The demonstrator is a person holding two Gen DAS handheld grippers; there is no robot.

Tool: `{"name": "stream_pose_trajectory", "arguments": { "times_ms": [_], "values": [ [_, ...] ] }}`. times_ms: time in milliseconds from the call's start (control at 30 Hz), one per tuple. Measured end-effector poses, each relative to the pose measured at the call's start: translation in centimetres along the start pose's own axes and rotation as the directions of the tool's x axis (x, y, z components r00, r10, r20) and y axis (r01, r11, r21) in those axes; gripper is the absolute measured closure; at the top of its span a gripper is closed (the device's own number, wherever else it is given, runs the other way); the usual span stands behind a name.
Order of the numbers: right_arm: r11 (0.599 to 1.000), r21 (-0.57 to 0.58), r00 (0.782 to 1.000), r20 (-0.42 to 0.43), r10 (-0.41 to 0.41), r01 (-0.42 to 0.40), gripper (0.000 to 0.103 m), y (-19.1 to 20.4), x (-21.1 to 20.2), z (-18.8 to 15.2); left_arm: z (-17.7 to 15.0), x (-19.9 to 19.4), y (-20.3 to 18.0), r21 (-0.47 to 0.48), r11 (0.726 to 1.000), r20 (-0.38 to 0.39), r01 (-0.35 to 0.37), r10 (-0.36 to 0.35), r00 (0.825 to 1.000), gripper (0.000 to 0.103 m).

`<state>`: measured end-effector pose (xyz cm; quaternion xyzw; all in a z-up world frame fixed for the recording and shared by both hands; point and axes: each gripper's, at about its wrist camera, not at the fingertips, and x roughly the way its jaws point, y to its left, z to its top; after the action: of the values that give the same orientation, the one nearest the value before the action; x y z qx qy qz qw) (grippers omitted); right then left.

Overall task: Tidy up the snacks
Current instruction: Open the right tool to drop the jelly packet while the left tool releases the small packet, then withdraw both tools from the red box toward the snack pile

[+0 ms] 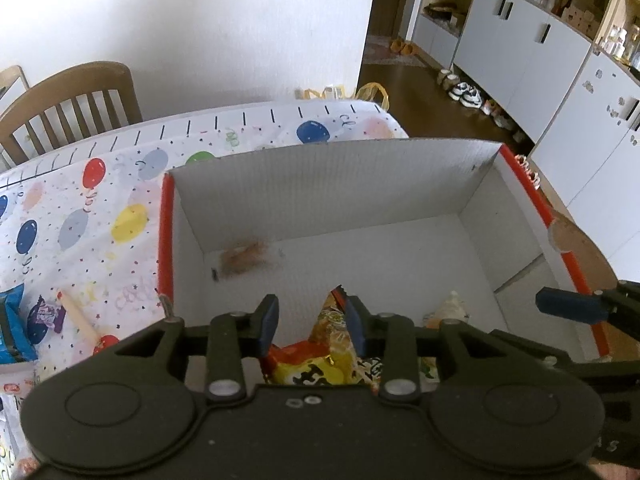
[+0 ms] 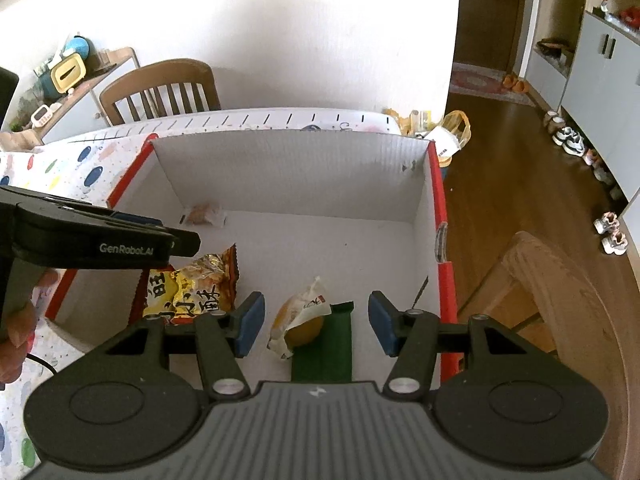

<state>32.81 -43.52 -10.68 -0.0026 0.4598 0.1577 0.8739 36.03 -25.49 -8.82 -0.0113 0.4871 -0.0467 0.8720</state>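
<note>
A white cardboard box with red edges (image 1: 332, 188) (image 2: 288, 168) sits on the balloon-print tablecloth. Inside lie a yellow-and-red snack bag (image 1: 320, 360) (image 2: 196, 284), a clear-wrapped bun (image 2: 300, 320) (image 1: 450, 308), a green packet (image 2: 326, 344) under the bun, and a small clear-wrapped pastry (image 1: 244, 258) (image 2: 202, 214) near the far left corner. My left gripper (image 1: 312, 322) is open just above the yellow bag, which lies between its fingers. My right gripper (image 2: 316, 322) is open above the bun, not touching it.
On the cloth left of the box lie a blue bag (image 1: 12, 328), a purple wrapped candy (image 1: 46, 314) and a cream stick snack (image 1: 78, 316). A wooden chair (image 1: 72, 104) stands behind the table. The table edge and wooden floor (image 2: 520, 152) are to the right.
</note>
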Motion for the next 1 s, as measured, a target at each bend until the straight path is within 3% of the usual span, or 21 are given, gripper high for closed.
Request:
{"name": "stream_pose_trajectory", "arguments": {
  "times_ms": [300, 400, 600, 667, 833, 933, 1000],
  "values": [
    [1.0, -0.015, 0.999, 0.04, 0.014, -0.013, 0.046, 1.0, -3.0, -0.3, -0.8, -2.9, 0.9, -0.013, 0.999, 0.057, 0.043, -0.042, 0.997, 0.064],
    [0.999, -0.027, 0.998, 0.055, 0.027, -0.025, 0.046, 1.8, -4.1, -0.3, -1.3, -4.2, 1.4, -0.015, 0.999, 0.085, 0.053, -0.051, 0.995, 0.045],
    [0.997, -0.052, 0.995, 0.082, 0.057, -0.053, 0.045, 3.8, -6.2, -0.6, -2.4, -7.6, 2.5, -0.001, 0.998, 0.156, 0.067, -0.066, 0.986, 0.025],
    [0.996, -0.059, 0.993, 0.097, 0.066, -0.06, 0.034, 4.7, -6.9, -0.7, -3.0, -9.0, 3.0, 0.008, 0.998, 0.188, 0.062, -0.062, 0.98, 0.015],
    [0.994, -0.065, 0.988, 0.122, 0.097, -0.089, 0.033, 6.8, -8.2, -1.0, -4.5, -11.6, 4.6, 0.01, 0.998, 0.228, 0.056, -0.057, 0.972, 0.013],
    [0.993, -0.068, 0.985, 0.138, 0.108, -0.1, 0.023, 8.4, -8.7, -1.2, -5.8, -12.8, 6.4, 0.0, 0.998, 0.242, 0.059, -0.057, 0.969, 0.009],
    [0.991, -0.063, 0.981, 0.147, 0.124, -0.116, 0.023, 9.5, -9.0, -1.3, -6.6, -13.5, 7.5, -0.002, 0.999, 0.249, 0.049, -0.047, 0.967, 0.007]
  ]
}}
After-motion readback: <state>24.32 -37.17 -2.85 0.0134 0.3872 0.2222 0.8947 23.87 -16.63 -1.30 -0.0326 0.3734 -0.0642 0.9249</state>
